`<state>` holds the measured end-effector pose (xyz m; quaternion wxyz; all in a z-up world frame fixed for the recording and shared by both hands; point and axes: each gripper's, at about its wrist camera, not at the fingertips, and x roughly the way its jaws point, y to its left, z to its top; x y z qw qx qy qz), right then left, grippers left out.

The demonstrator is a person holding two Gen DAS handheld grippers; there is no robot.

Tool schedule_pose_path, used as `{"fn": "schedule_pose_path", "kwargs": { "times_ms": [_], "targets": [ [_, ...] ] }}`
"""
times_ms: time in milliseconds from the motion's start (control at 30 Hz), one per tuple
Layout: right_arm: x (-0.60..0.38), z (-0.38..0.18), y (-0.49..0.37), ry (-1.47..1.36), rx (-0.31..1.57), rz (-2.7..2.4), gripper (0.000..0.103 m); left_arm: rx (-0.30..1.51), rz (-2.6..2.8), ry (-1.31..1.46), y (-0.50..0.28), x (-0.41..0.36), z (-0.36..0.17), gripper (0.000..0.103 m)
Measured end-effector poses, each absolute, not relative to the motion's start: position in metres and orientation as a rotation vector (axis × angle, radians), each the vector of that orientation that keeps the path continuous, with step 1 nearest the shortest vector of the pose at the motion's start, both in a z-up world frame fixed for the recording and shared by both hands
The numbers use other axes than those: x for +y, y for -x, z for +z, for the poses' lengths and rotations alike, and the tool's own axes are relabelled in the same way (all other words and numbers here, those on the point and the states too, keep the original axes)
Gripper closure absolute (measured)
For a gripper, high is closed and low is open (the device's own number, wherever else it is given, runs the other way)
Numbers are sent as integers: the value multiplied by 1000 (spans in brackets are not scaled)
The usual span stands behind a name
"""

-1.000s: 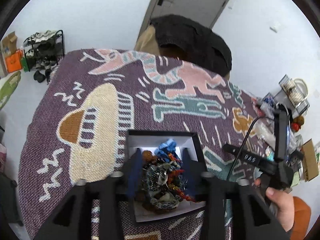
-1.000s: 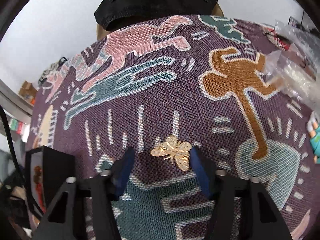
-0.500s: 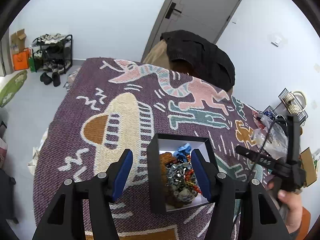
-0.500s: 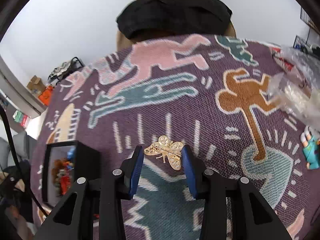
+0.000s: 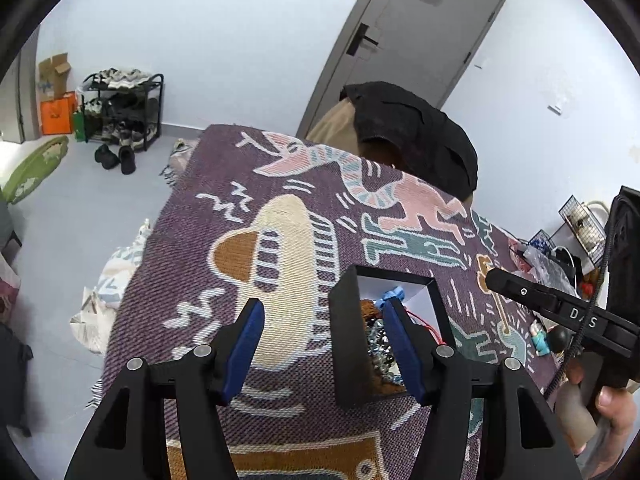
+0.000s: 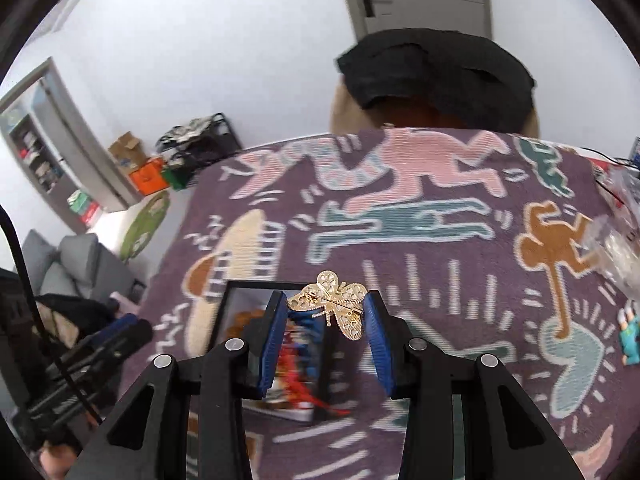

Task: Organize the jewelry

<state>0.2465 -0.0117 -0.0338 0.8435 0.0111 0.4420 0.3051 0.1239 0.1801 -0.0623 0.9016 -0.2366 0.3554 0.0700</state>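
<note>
My right gripper (image 6: 325,305) is shut on a gold butterfly brooch (image 6: 349,322) and holds it in the air, off the blanket, just above the far right corner of the black jewelry box (image 6: 234,322). Beads and tangled pieces (image 5: 376,346) fill that open box (image 5: 346,344). My left gripper (image 5: 323,307) straddles the box's left wall, one blue finger (image 5: 250,336) outside and the other inside. Its jaws are opening and the pads press on nothing. The right tool (image 5: 560,312) and the hand (image 5: 614,406) holding it show at the right of the left wrist view.
A purple patterned blanket (image 5: 240,240) covers the table. A chair with a black garment (image 5: 412,136) stands at the far edge. Plastic bags and small figures (image 5: 540,336) crowd the right side. A shoe rack (image 5: 120,108) stands by the far wall.
The right gripper closed on the brooch, lifted it off the blanket and carried it left over the box. The left gripper drew back and left from the box's contents and widened.
</note>
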Motion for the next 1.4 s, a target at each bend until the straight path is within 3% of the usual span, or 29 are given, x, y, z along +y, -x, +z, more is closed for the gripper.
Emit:
{"fn": "schedule_pose_path", "kwargs": {
  "times_ms": [167, 200, 267, 333, 867, 1000, 1233, 1400],
  "targets": [
    [8, -29, -234, -17, 925, 723, 61, 710, 157, 492, -114, 184, -59, 31],
    [10, -29, -232, -13, 934, 731, 58, 705, 159, 491, -112, 184, -58, 28],
    [11, -30, -230, -13, 942, 730, 40, 695, 162, 489, -110, 185, -57, 24],
    [7, -28, -228, -18, 932, 711, 36, 687, 164, 486, -107, 184, -56, 20],
    [-66, -10, -201, -78, 892, 626, 36, 673, 134, 435, -102, 157, -47, 17],
    [-83, -3, -191, -80, 873, 612, 36, 657, 118, 396, -97, 142, -38, 8],
    [-118, 12, -166, -81, 812, 560, 6, 640, 74, 322, -87, 109, -18, 1],
    [-144, 17, -153, -92, 801, 514, 1, 619, 64, 252, -76, 81, -2, 0]
  ]
}}
